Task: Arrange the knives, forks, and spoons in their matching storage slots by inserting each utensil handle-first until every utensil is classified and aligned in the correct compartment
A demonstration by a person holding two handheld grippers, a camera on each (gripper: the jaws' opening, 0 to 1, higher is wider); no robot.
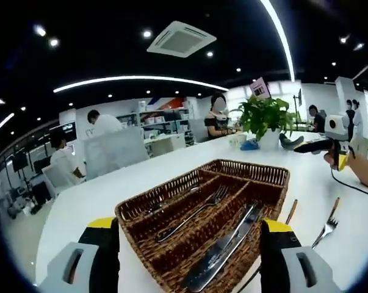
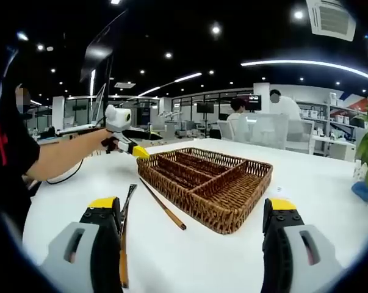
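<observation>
A brown wicker tray (image 1: 171,198) with three long slots sits on the white table (image 1: 98,201). A fork (image 1: 199,210) lies in its middle slot and a knife (image 1: 229,244) in the right slot. A thin utensil (image 1: 171,198) that I cannot identify rests in the left slot. My left gripper (image 1: 188,259) is open just before the tray's near end and holds nothing. My right gripper (image 2: 193,247) is open and empty, facing the tray (image 2: 205,183) from the other side. A wooden-handled fork (image 1: 327,224) and a thin wooden handle (image 2: 163,209) lie loose on the table.
A potted plant (image 1: 266,116) and a blue object (image 1: 249,145) stand behind the tray. The right gripper (image 1: 321,145) hovers at the right, held in a hand. The left gripper (image 2: 126,137) shows beyond the tray's left corner. People sit at desks behind.
</observation>
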